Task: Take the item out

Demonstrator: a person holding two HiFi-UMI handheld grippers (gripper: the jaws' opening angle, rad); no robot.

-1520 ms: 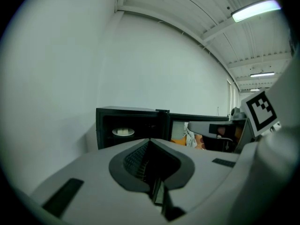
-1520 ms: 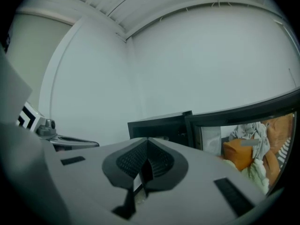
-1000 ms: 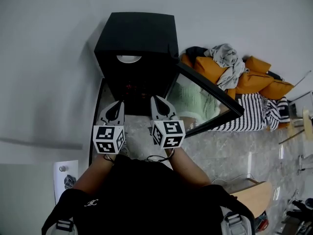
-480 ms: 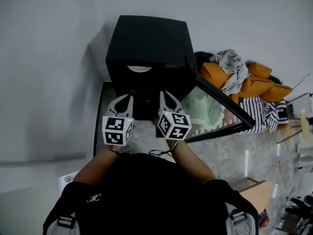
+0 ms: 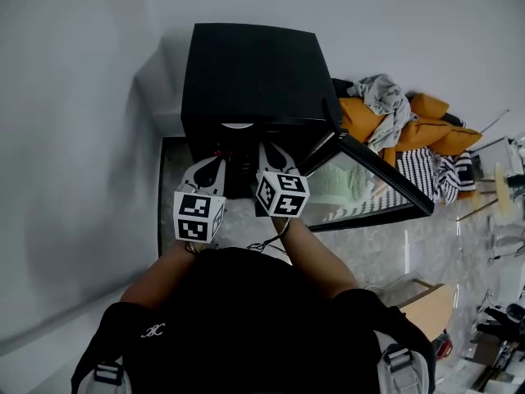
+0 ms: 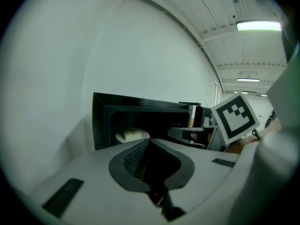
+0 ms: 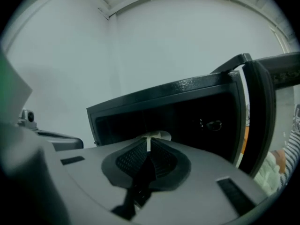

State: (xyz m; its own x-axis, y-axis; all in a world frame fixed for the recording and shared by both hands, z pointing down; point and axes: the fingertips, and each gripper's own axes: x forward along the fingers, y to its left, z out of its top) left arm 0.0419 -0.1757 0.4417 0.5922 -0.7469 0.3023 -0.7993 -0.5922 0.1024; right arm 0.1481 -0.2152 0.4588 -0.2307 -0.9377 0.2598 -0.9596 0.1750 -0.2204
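The left gripper sits right in front of the open black oven, with its jaws pinched together on nothing. The head view only gives you a white sliver of the plate inside. The left gripper view shows more: pale blocks sitting on that plate, toward the cavity's left. The right gripper is just beside the left one, jaws also closed and empty. Its own view has the plate's edge peeking over the tips. The glass door hangs open on the right, with a clothes pile past it.
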